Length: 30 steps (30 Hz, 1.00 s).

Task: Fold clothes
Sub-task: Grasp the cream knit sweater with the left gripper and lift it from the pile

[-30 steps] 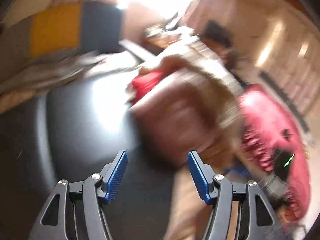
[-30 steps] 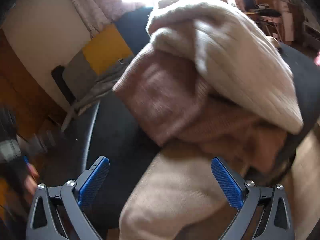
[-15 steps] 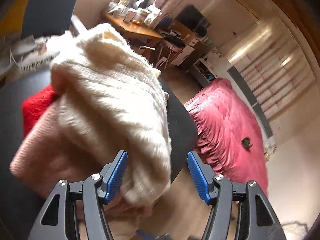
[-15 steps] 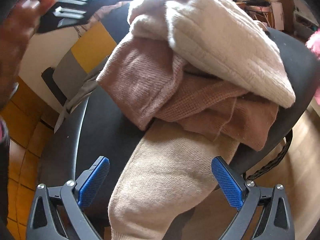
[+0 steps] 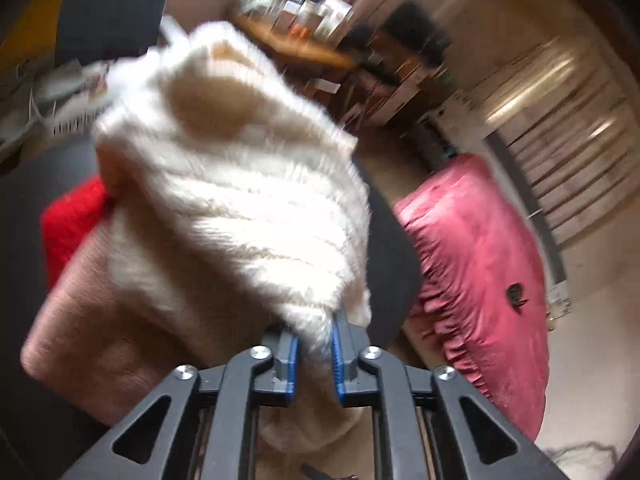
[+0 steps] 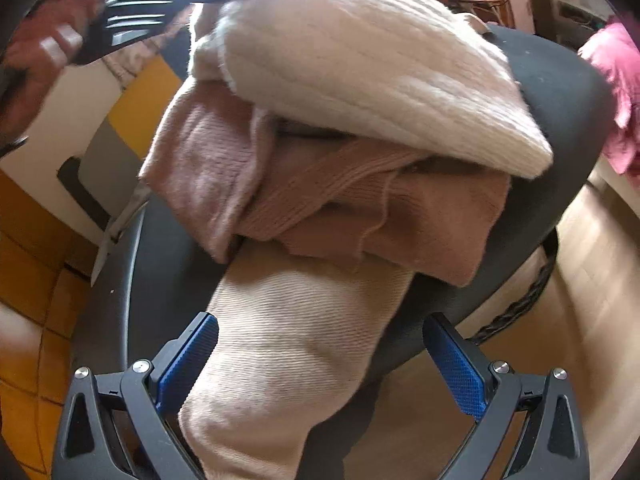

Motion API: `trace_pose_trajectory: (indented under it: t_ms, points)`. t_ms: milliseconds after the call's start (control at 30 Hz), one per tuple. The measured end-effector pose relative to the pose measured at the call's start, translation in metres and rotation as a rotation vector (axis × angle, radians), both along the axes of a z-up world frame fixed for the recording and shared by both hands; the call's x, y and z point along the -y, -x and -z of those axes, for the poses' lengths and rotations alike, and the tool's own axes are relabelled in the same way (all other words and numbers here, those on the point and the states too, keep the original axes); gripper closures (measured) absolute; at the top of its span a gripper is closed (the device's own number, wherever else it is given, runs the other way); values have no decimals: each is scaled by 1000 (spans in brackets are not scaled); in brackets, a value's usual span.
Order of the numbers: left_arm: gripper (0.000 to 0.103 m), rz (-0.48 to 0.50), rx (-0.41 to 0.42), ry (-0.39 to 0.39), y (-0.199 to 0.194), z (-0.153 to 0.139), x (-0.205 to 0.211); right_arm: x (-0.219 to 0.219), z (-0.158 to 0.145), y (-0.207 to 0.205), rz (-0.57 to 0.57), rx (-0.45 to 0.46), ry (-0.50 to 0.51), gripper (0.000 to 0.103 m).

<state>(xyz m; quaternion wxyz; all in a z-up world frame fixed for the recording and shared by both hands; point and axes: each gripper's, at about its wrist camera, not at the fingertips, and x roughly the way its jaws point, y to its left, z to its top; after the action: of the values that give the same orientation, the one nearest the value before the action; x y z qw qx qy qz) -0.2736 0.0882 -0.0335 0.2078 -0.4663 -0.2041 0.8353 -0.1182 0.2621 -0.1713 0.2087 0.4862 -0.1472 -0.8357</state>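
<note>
The left gripper (image 5: 314, 344) has a black plastic frame with triangular cut-outs, round silver screws at its joints and blue textured pads (image 5: 338, 354). The right gripper (image 6: 320, 364) has the same black frame, silver screws and blue pads. A hand (image 6: 38, 64) shows bare, with no sleeve visible.

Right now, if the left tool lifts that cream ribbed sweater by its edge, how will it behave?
Probably floppy: the cream ribbed sweater already drapes over the pink knits. The left tool, closing on just a fuzzy edge, may stretch it or slip. It looks bulky but light, and could drag the pink knits along.
</note>
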Motion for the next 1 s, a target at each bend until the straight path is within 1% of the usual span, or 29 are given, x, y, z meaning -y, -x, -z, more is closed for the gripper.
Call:
trace_pose_trajectory:
  t_ms: [33,67,133,167,233,300,367,400,433,467,500,567,633,700,767,800,833,867,933,967,1000]
  points:
    - [94,-2,-46,-22,-14,-9,17,-2,0,0,2,-6,-6,0]
    - [94,-7,-75,-42,-26,-14,33,-3,-1,-1,4,-13,-10,0]
    - [96,-15,-113,-71,-51,-21,66,-5,-2,-2,8,-17,-23,0]
    - [103,-17,-135,-70,-67,-22,83,-6,-2,-2,8,-17,-21,0]
    - [103,-53,-186,-40,-106,-23,127,-7,-3,-4,5,-18,-18,0]
    - [103,-102,-186,-30,-135,-15,164,-5,-6,-7,-2,-21,-23,0]
    - [103,-140,-168,14,-156,-1,190,-2,-8,-9,-14,-25,-35,0]
    - [96,-153,-154,26,-168,9,198,-1,-9,-11,-22,-29,-53,0]
    - [92,-166,-137,33,-180,18,206,-1,-9,-12,-25,-26,-58,0]
    - [87,-170,-118,45,-189,27,210,-4,-12,-14,-26,-26,-44,0]
    - [86,-172,-96,62,-198,37,212,-7,-14,-15,-25,-27,-30,0]
    - [83,-167,-59,68,-210,53,210,-18,-24,-18,-5,-48,-5,0]
    - [82,-144,-56,96,-215,59,204,-30,-33,-20,15,-70,21,0]
    - [80,-112,-70,151,-214,57,191,-44,-44,-22,48,-90,58,0]
    - [78,-65,-131,209,-206,37,169,-63,-48,-18,84,-100,72,0]
    - [76,-27,-180,235,-200,23,154,-73,-48,-20,100,-93,89,0]
    - [74,19,-217,244,-192,10,139,-82,-48,-22,115,-84,107,0]
    - [71,70,-228,230,-180,-2,124,-86,-50,-21,129,-65,136,0]
    - [64,161,-210,200,-153,-24,95,-67,-44,-15,163,-29,200,0]
    - [61,212,-252,248,-141,-37,77,-58,-41,-12,179,-15,225,0]
    - [60,265,-313,316,-132,-50,59,-60,-38,-11,187,-15,228,0]
